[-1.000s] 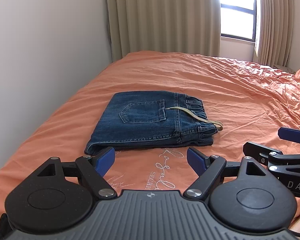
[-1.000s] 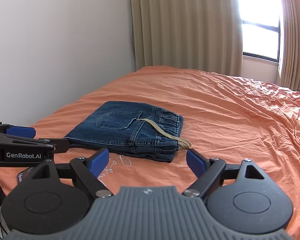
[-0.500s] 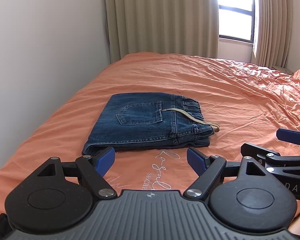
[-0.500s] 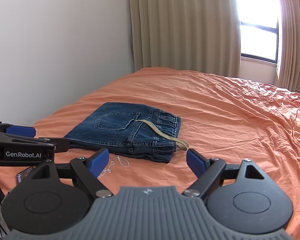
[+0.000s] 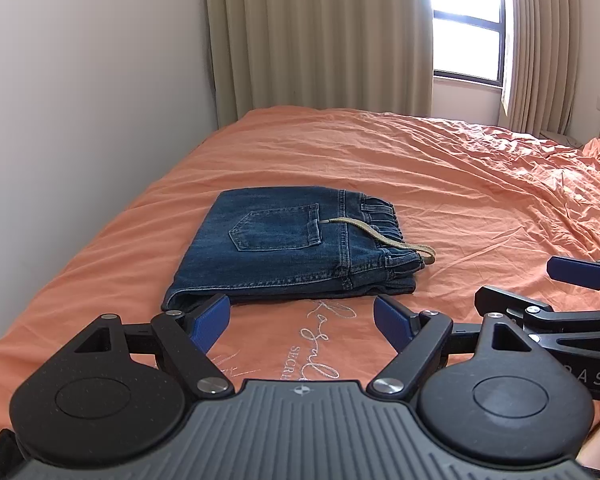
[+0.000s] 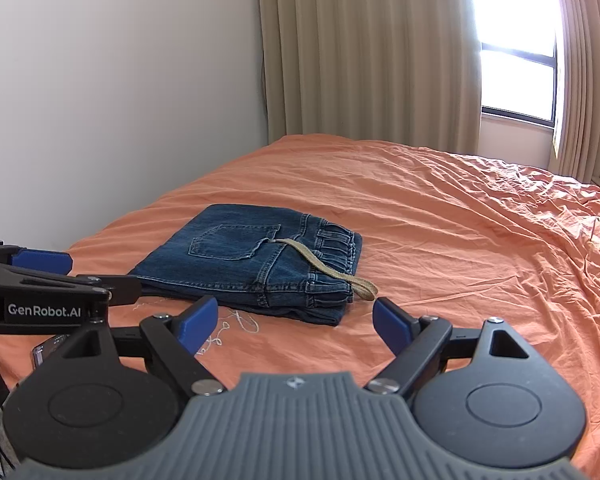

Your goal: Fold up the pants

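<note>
Blue denim pants (image 5: pixel 288 248) (image 6: pixel 256 260) lie folded into a compact rectangle on the orange bed, back pocket up, waistband to the right. A tan drawstring (image 5: pixel 384 240) (image 6: pixel 324 268) trails over the waistband onto the sheet. My left gripper (image 5: pixel 300 316) hovers open just in front of the pants' near edge, nothing between its blue pads. My right gripper (image 6: pixel 294 316) is also open and empty, short of the pants' near right corner. Each gripper shows in the other's view: the right one (image 5: pixel 540 292) at the right edge, the left one (image 6: pixel 80 276) at the left edge.
The orange bedsheet (image 5: pixel 440 168) is wrinkled and spreads far to the right, with embroidered script (image 5: pixel 324 344) near the front. A white wall (image 5: pixel 80 120) borders the bed's left side. Beige curtains (image 5: pixel 320 36) and a bright window (image 5: pixel 468 20) stand behind the bed.
Both grippers have drawn back slightly and tilted up, so the pants sit a little farther and lower in view. The pants have not moved. Both stay open.
</note>
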`<state>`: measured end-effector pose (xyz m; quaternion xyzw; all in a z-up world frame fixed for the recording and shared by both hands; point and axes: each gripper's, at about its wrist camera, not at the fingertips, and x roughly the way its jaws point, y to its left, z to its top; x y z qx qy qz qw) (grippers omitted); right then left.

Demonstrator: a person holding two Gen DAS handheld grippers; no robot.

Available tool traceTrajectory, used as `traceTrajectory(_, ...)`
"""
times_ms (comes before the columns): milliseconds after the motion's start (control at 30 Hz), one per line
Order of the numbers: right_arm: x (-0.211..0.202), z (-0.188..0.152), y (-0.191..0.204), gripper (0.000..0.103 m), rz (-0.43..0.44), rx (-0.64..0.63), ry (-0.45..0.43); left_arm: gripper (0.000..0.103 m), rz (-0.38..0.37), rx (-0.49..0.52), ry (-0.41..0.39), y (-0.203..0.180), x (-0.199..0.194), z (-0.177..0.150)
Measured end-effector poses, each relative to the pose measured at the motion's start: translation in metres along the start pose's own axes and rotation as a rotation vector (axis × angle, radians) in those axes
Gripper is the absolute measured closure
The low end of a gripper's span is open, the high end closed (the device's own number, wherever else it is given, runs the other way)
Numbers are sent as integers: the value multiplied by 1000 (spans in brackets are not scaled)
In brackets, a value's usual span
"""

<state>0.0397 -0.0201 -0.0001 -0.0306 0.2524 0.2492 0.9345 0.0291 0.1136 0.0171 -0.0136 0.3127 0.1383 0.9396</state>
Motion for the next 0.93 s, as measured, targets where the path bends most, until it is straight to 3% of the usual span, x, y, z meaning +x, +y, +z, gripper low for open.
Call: traceTrajectory(933,-6,4,7,22,12,-12,-9,8,-4,4,-31,4,-8,1)
